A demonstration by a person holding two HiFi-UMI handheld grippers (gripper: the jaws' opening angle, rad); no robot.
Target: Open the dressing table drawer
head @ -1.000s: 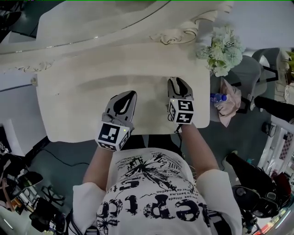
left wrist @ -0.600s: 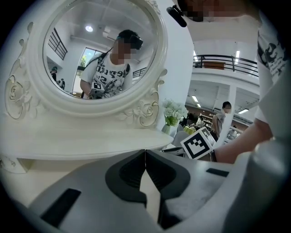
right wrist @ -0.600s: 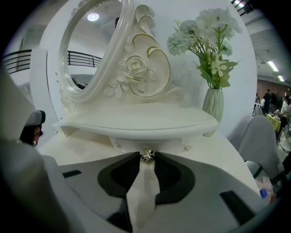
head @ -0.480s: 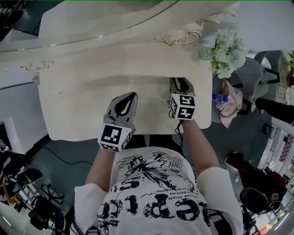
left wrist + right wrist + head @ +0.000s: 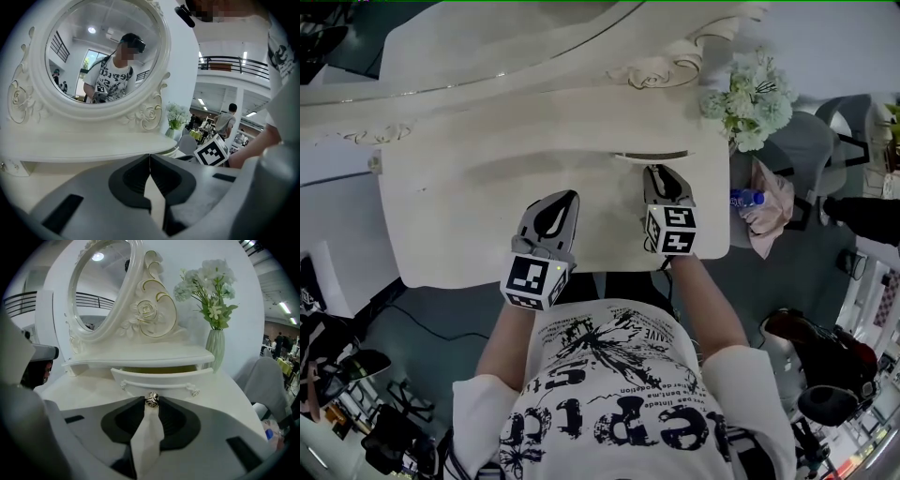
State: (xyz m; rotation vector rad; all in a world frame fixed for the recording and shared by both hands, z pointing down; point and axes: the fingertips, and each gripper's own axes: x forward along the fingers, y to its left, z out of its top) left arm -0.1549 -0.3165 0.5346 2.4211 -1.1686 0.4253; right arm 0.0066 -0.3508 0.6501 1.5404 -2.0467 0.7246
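Drawer (image 5: 161,377), since a second ago: it has slid out of its slot. The head view now shows a dark gap along its top edge where there was none. I judge the opening begun but far from done.
Dressing table (image 5: 469,216): cream top, with a raised shelf under the mirror (image 5: 101,51). The drawer sits below that shelf on the right side.
Drawer inside: only a narrow yellowish strip shows behind the front. Whether anything lies in it cannot be told.
Vase (image 5: 214,350): upright at the table's right rear, beside the mirror's carved frame, holding white and green flowers.
Left gripper (image 5: 551,214): hangs over the bare table top, tips together, nothing between them.
Right gripper (image 5: 664,180): points at the drawer front, its jaws closing with the knob between the tips and the pads on it.
Knob (image 5: 152,400): small, metal, at the middle of the drawer front. A slip off it is the likely risk if the pull goes on.
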